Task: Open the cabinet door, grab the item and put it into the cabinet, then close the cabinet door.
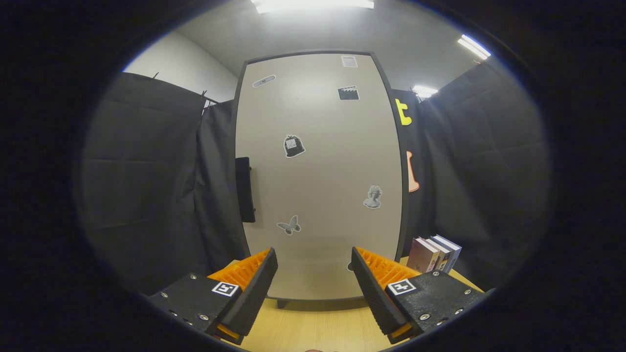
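Mount: rides on the hand-held gripper (314, 274), looking forward along its spread fingers.
Facing: squarely at the closed cabinet door (320, 176).
Nearness: close, low over the worktop (313, 325).

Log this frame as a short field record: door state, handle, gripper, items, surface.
door: cabinet door shut, stickers on its front
handle: dark handle on the door's left edge, untouched
gripper: gripper open, fingers apart, nothing between them, facing the door
items: books upright, right of the cabinet, beyond the right finger
surface: wooden table under the fingers and cabinet
task stage: door not yet opened
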A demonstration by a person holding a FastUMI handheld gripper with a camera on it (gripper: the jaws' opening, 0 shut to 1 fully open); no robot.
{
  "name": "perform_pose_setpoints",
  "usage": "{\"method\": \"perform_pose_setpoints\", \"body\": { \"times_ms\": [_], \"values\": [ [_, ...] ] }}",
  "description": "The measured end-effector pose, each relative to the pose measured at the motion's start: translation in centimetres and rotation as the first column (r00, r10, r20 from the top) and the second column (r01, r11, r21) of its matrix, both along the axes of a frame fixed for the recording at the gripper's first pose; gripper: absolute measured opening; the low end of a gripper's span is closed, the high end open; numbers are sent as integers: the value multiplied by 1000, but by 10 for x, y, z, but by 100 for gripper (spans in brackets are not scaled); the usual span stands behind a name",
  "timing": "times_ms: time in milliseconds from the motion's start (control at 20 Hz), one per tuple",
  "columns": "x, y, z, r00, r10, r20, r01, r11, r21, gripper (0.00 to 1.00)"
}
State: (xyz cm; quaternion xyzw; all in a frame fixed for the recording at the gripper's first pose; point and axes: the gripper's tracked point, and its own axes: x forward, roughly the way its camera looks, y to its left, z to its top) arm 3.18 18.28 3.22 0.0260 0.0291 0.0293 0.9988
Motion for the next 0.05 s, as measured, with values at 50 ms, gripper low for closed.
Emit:
{"method": "perform_pose_setpoints", "body": {
  "times_ms": [50],
  "values": [
    [-1,0,-2,1000,2,-3,-2,1000,-4,94]
  ]
}}
